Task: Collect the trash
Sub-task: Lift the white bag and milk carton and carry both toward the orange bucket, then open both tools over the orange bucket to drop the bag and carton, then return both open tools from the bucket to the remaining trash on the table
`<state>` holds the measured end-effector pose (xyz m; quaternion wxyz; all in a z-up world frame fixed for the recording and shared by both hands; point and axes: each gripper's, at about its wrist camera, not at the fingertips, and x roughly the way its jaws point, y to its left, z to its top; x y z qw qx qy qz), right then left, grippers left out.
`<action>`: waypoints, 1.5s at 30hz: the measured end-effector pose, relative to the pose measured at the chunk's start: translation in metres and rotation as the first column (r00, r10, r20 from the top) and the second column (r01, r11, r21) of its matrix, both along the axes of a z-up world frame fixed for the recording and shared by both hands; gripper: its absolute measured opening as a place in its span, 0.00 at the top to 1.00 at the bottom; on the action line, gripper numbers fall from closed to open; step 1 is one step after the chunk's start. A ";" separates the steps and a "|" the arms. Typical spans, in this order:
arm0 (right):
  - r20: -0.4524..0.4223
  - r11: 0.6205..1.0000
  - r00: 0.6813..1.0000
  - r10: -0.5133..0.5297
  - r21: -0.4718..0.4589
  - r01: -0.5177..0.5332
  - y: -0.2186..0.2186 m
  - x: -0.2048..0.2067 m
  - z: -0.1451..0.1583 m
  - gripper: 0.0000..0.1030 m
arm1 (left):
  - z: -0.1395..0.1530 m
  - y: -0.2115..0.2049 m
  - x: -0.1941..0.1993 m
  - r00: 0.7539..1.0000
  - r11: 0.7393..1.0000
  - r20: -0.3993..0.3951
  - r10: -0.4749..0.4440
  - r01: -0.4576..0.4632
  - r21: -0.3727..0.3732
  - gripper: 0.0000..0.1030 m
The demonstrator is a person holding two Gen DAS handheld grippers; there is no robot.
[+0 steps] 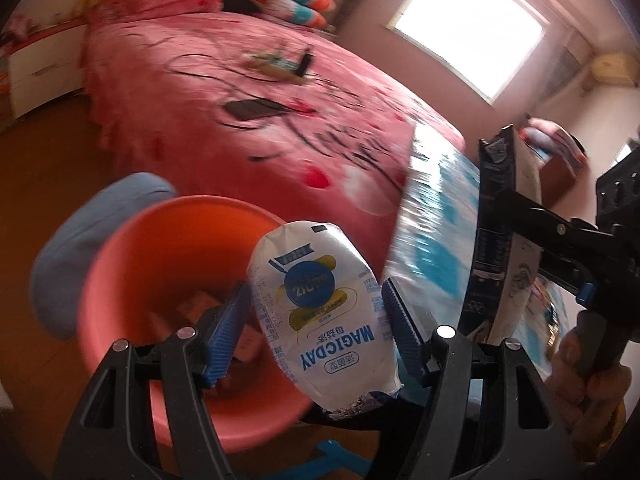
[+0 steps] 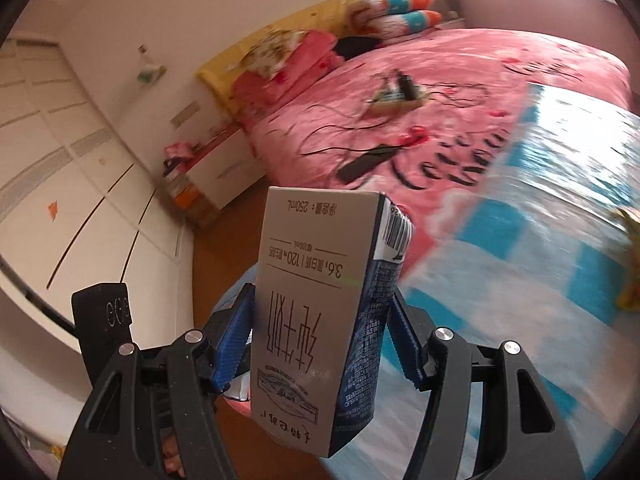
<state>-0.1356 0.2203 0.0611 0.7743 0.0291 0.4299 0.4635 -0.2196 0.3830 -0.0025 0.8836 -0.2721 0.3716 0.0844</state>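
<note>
Left gripper (image 1: pixel 316 316) clamped on pouch (image 1: pixel 320 312), right gripper (image 2: pixel 320 340) on carton (image 2: pixel 316 320); both still undropped near bucket (image 1: pixel 120 264).

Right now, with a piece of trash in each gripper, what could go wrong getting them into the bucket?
1. The left gripper pinches the soft white plastic pouch over the orange plastic bucket; tilted, it could slip out early.
2. The right gripper, holding the grey and blue milk carton, sits beside the bucket, so the grippers could collide.
3. The carton may drip.
</note>
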 end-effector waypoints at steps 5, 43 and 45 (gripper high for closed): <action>-0.026 0.998 0.998 0.057 -0.003 -0.057 0.038 -0.004 -0.011 0.38 | -0.009 0.026 -0.014 0.997 0.997 -0.016 0.073 -0.073 0.003 0.34; 0.169 0.973 0.963 -0.208 -0.060 0.221 -0.095 -0.030 -0.009 0.08 | -0.003 -0.029 0.003 0.998 1.000 -0.057 0.003 -0.001 0.030 0.23; 0.173 0.971 0.960 -0.221 -0.056 0.233 -0.103 -0.030 -0.009 0.08 | -0.001 -0.038 0.007 0.998 0.999 -0.055 -0.018 0.020 0.035 0.23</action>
